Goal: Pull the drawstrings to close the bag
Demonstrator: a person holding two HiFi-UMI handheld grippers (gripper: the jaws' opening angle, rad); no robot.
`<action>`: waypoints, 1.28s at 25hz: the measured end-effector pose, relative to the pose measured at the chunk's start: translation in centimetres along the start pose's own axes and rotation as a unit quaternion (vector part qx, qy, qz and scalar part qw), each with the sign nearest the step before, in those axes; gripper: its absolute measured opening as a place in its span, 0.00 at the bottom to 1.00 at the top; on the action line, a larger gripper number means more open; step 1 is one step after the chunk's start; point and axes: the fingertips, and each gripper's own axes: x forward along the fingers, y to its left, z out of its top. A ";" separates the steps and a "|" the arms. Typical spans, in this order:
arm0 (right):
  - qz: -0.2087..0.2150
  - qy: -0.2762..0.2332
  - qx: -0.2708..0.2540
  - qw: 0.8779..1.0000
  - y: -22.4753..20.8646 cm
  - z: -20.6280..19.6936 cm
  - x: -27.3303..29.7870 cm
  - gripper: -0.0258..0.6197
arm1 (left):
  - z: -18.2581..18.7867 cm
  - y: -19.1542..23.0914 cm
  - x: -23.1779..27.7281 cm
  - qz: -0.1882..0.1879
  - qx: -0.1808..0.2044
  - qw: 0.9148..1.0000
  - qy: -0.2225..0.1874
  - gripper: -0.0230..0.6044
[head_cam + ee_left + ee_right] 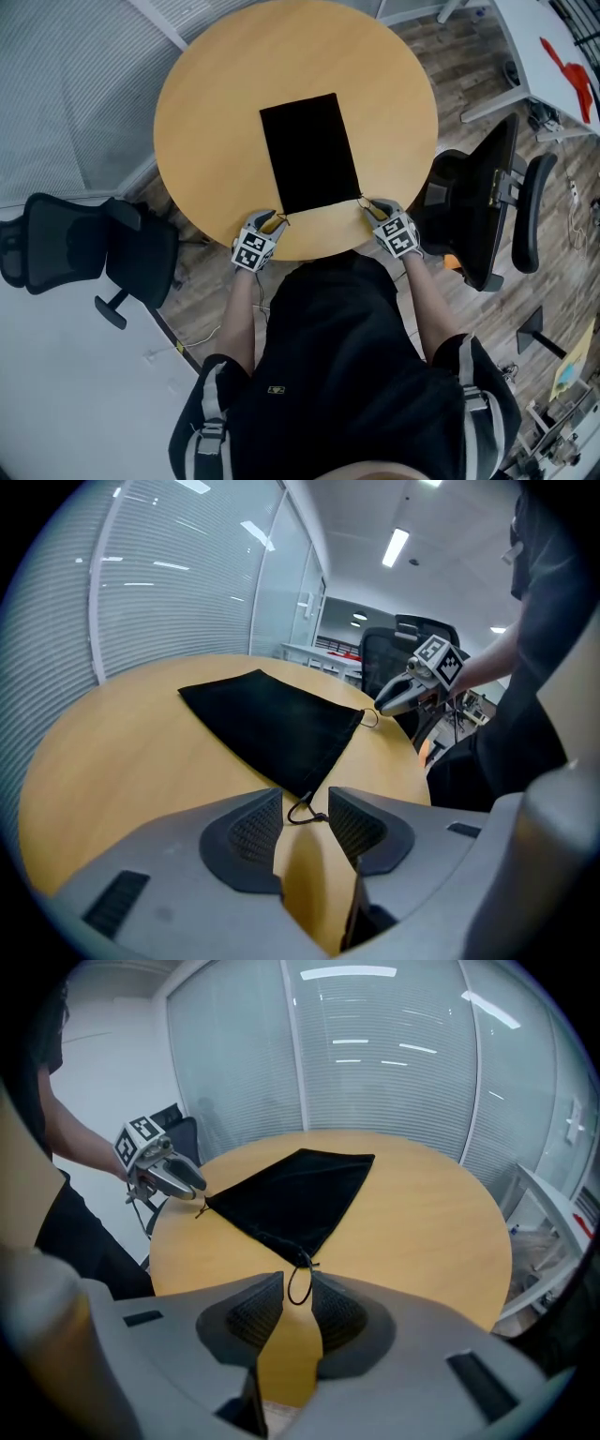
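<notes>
At the 6 o'clock edge of the counter, closest to the person, the two tools sit low over the wood. The left tool (272, 221) is at about 7 o'clock and the right tool (373, 208) at about 5 o'clock. Both have their jaws standing apart. In the left gripper view the small loop of the left drawstring (302, 810) lies in the gap between the pads, not pinched. In the right gripper view the loop of the right drawstring (298, 1283) sits loose in the same way. Each cord leads to a near corner of the black bag (309, 150). The bag lies flat on the round wooden counter (211, 103), its mouth edge toward 6 o'clock and its length running past the middle toward 12. Off the counter, one office chair (75, 248) stands at 8 o'clock and a second chair (483, 211) at 4 o'clock.
</notes>
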 end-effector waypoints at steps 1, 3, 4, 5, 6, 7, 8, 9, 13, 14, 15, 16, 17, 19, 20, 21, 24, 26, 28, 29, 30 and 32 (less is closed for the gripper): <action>-0.002 0.005 -0.001 1.000 -0.1 -0.3 0.1 0.27 | -0.1 0.0 0.2 -0.003 0.011 1.000 0.009 0.28; -0.006 0.011 0.004 1.000 -0.4 -0.6 0.3 0.28 | -0.1 0.1 0.4 -0.009 0.023 0.999 0.020 0.28; -0.007 0.013 0.009 1.000 -0.5 -0.7 0.3 0.28 | 0.2 0.3 0.5 -0.010 0.025 0.999 0.018 0.28; -0.007 0.015 0.015 1.000 -0.5 -0.6 0.4 0.28 | 0.4 0.4 0.6 -0.011 0.026 0.999 0.016 0.28; -0.007 0.016 0.021 1.000 -0.6 -0.6 0.4 0.28 | 0.3 0.5 0.8 -0.014 0.026 0.999 0.018 0.27; -0.006 0.015 0.026 1.000 -0.7 -0.6 0.6 0.28 | 0.0 0.6 0.9 -0.016 0.026 0.999 0.024 0.27; -0.005 0.015 0.029 0.999 -0.8 -0.6 0.8 0.28 | -0.3 0.7 1.1 -0.019 0.027 0.999 0.031 0.27; -0.005 0.015 0.032 0.999 -0.9 -0.5 1.1 0.28 | -0.5 0.7 1.3 -0.021 0.029 0.999 0.037 0.26; -0.002 0.014 0.041 0.999 -0.8 0.1 1.6 0.27 | -0.6 0.6 1.5 -0.031 0.037 0.998 0.050 0.24; -0.002 0.014 0.042 0.999 -0.8 0.1 1.7 0.26 | -0.7 0.5 1.5 -0.035 0.037 0.997 0.052 0.23; -0.002 0.015 0.041 0.999 -0.7 0.1 1.9 0.26 | -0.8 0.5 1.5 -0.039 0.037 0.997 0.054 0.22; -0.002 0.015 0.040 0.999 -0.7 0.0 2.0 0.26 | -0.9 0.5 1.6 -0.042 0.038 0.997 0.056 0.22; -0.001 0.016 0.040 0.999 -0.6 0.1 2.1 0.26 | -1.0 0.4 1.6 -0.045 0.040 0.996 0.059 0.21; 0.000 0.015 0.042 0.999 -0.6 0.2 2.2 0.25 | -1.2 0.4 1.8 -0.052 0.047 0.996 0.064 0.21; 0.001 0.015 0.043 0.999 -0.6 0.3 2.3 0.25 | -1.2 0.4 1.9 -0.054 0.051 0.995 0.066 0.21; 0.001 0.015 0.043 0.999 -0.7 0.3 2.3 0.25 | -1.4 0.4 2.0 -0.056 0.055 0.995 0.067 0.20; 0.003 0.023 0.043 0.999 -0.7 0.2 2.3 0.23 | -1.8 0.2 2.4 -0.063 0.060 0.994 0.072 0.17; 0.004 0.030 0.043 0.999 -0.6 0.1 2.2 0.18 | -1.8 0.0 2.4 -0.070 0.064 0.993 0.072 0.14; 0.005 0.027 0.045 0.999 -0.6 0.1 2.3 0.17 | -2.0 -0.1 2.6 -0.072 0.066 0.993 0.072 0.11; 0.006 0.024 0.046 0.999 -0.7 0.1 2.3 0.17 | -2.0 -0.2 2.7 -0.073 0.065 0.992 0.073 0.10; 0.006 0.022 0.046 0.999 -0.7 0.2 2.3 0.16 | -2.0 -0.2 2.7 -0.074 0.064 0.992 0.074 0.10; 0.007 0.020 0.048 0.999 -0.8 0.3 2.2 0.15 | -1.7 -0.4 2.5 -0.076 0.060 0.992 0.076 0.09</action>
